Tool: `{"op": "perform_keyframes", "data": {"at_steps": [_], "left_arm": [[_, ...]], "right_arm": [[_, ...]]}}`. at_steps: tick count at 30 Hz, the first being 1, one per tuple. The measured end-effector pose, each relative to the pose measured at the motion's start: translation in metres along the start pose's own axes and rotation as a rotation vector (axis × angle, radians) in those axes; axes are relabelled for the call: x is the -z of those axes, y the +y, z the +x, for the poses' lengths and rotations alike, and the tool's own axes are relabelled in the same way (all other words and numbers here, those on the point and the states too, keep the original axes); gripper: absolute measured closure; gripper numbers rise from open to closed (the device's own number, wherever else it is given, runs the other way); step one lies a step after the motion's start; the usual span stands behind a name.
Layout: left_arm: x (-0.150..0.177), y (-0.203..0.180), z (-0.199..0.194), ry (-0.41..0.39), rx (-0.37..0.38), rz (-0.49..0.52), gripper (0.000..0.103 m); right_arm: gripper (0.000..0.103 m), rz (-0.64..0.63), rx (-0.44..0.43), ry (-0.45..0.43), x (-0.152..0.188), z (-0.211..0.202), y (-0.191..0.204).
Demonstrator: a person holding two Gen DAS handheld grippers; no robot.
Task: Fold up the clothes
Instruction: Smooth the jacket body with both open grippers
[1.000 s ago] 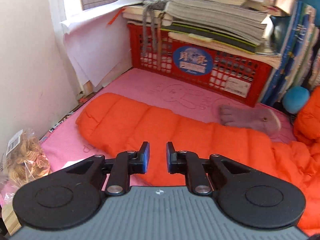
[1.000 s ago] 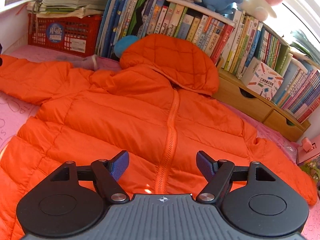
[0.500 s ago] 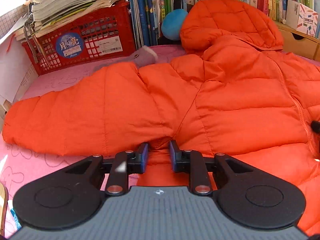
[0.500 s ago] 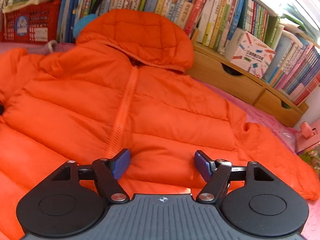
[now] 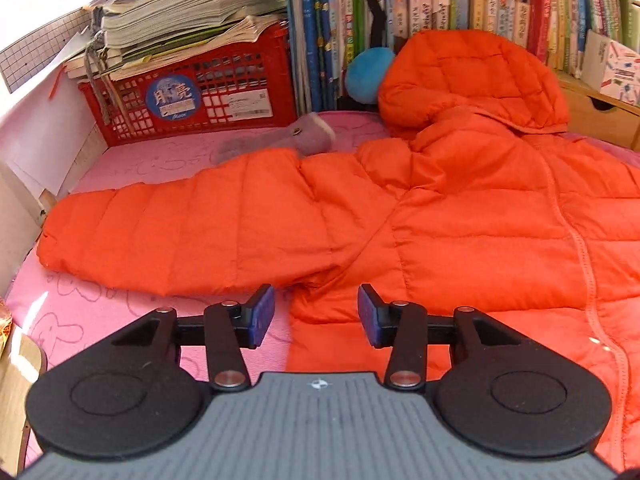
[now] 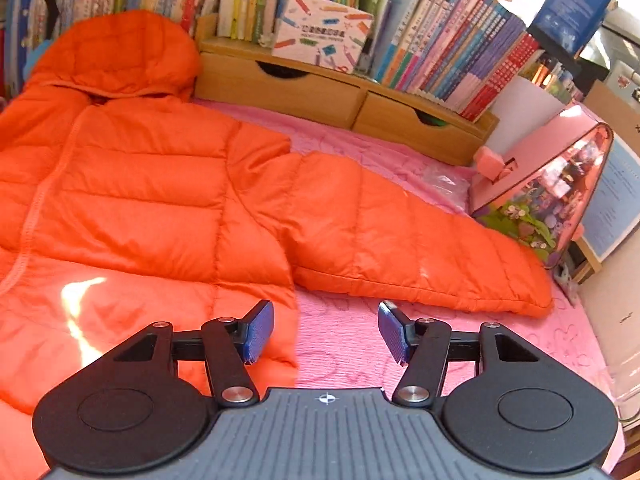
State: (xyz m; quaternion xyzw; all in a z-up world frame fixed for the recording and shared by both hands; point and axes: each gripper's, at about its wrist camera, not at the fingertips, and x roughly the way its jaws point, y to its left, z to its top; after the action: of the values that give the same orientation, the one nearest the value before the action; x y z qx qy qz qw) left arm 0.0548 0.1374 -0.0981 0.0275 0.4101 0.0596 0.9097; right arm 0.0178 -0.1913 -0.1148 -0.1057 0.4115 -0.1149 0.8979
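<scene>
Against the back wall, a red crate (image 5: 192, 92) bears a round blue sticker with two white Chinese characters. An orange hooded jacket (image 5: 460, 220) lies spread, zipped, on the pink mat (image 5: 132, 164). Both views have swung rightward since before. The left hand-held gripper (image 5: 316, 314) is opening, the right hand-held gripper (image 6: 326, 332) closing; neither holds anything.

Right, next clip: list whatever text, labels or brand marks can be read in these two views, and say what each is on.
"月亮": large white characters on the round blue sticker on the red crate.
Small script under those characters: too blurred to read.
White label on the crate: print too small.
Book spines on the shelf: too small and blurred.
White box with pencil pictures: its line of characters is not legible.
Blue booklet: text unreadable.
</scene>
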Motion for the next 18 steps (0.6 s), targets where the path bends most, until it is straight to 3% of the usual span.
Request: {"op": "perform_keyframes", "data": {"at_steps": [3, 6, 9, 18], "left_arm": [[0.011, -0.026, -0.015, -0.025, 0.108, 0.091, 0.058], [0.028, -0.049, -0.01, 0.03, 0.141, 0.15, 0.057], [0.045, -0.051, -0.008, 0.048, 0.123, 0.174, 0.057], [0.064, -0.035, -0.032, 0.1, 0.123, 0.207, 0.056]], "right_arm": [[0.044, -0.062, -0.177, -0.028, -0.002, -0.024, 0.028], [0.045, -0.109, -0.275, 0.006, 0.004, -0.028, 0.054], [0.045, -0.157, -0.268, 0.018, 0.021, -0.029, 0.062], [0.044, -0.104, -0.306, 0.181, 0.06, -0.05, 0.017]]}}
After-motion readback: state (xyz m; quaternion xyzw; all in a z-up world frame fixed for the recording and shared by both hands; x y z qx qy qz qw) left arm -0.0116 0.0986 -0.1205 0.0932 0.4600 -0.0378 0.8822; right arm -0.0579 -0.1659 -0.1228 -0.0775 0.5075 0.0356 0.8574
